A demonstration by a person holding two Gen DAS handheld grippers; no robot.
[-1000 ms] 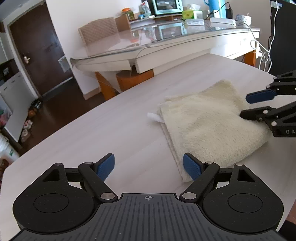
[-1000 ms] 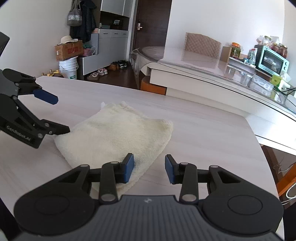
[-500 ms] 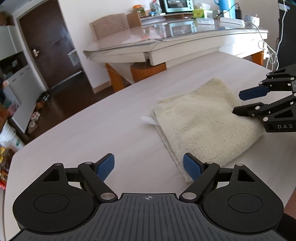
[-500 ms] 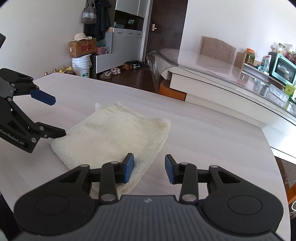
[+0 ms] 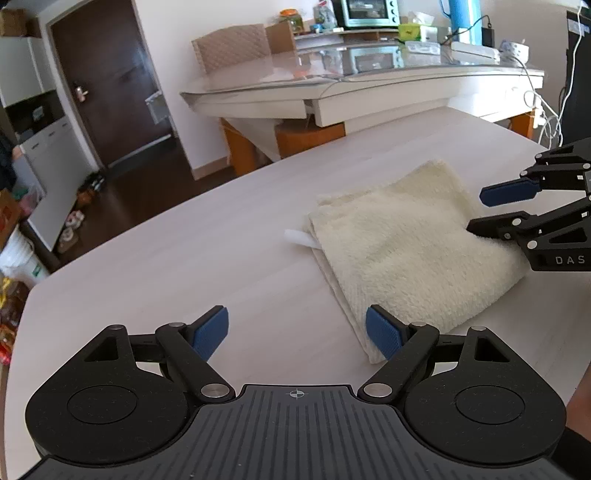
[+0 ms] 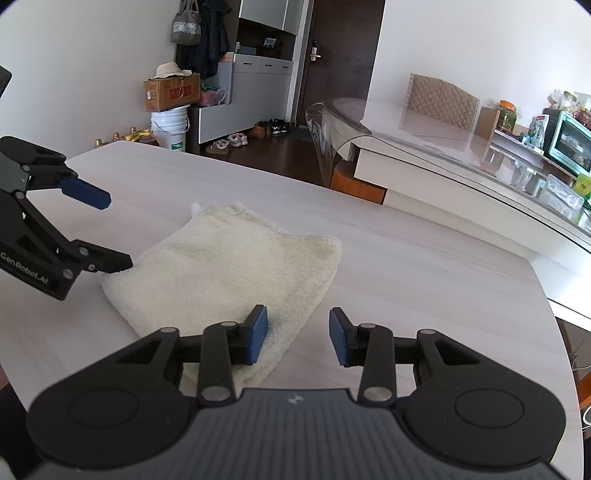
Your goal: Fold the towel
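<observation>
- Left claw (image 5: 297, 332) stands wide open, nothing between its blue pads; one pad sits just over the near corner of the towel (image 5: 410, 247), the other over bare table (image 5: 147, 266).
- Right claw (image 6: 298, 334) is partly open and its jaws are opening; its left pad lies over the towel's near edge, its right pad over bare wood, and nothing is pinched.
- Seen from the left wrist, the right claw's lower finger touches the towel's far side.
- Cream towel lies folded flat on the pale wooden table, a white tag (image 5: 297, 236) poking from one corner.
- Beyond stands a glass-topped table (image 5: 369, 74) with a small oven (image 5: 365, 13).
</observation>
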